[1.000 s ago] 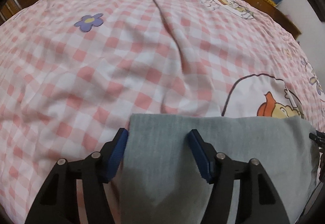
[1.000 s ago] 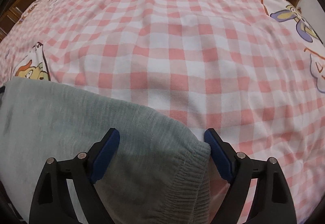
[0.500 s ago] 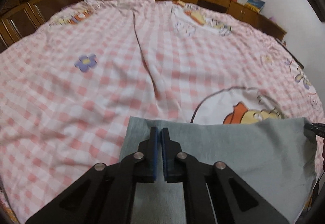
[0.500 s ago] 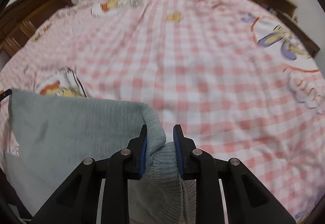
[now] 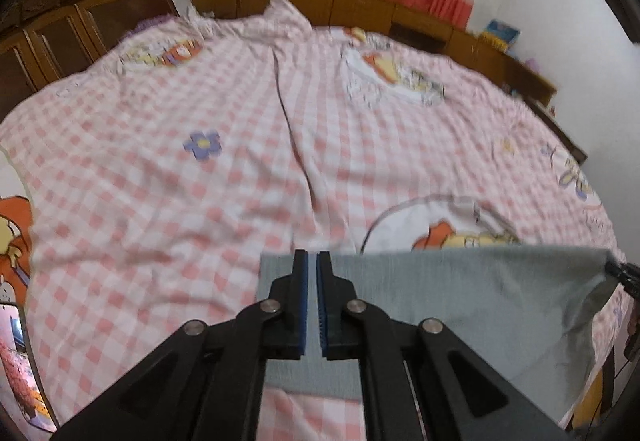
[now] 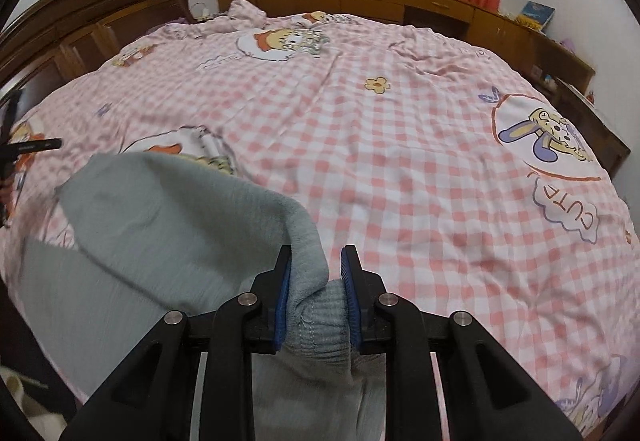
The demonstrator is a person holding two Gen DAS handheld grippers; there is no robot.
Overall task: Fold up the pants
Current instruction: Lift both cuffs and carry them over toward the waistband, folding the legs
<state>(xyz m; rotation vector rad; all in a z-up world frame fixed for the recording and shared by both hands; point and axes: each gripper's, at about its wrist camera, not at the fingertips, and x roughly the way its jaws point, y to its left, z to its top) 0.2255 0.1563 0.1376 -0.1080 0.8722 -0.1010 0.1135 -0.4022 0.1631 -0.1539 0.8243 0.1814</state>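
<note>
While the checked bed (image 6: pixel 400 169) lies wide under you, the grey pants (image 5: pixel 460 293) hang lifted above its near edge, left gripper (image 5: pixel 313 261) pinched on one top corner and right gripper (image 6: pixel 316 261) clamped on the ribbed band, so next carry both forward evenly and lay the fold flat.

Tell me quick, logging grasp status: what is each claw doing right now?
Left claw: closed on the grey pants, near one edge.
Right claw: closed on the pants' ribbed waistband.
</note>
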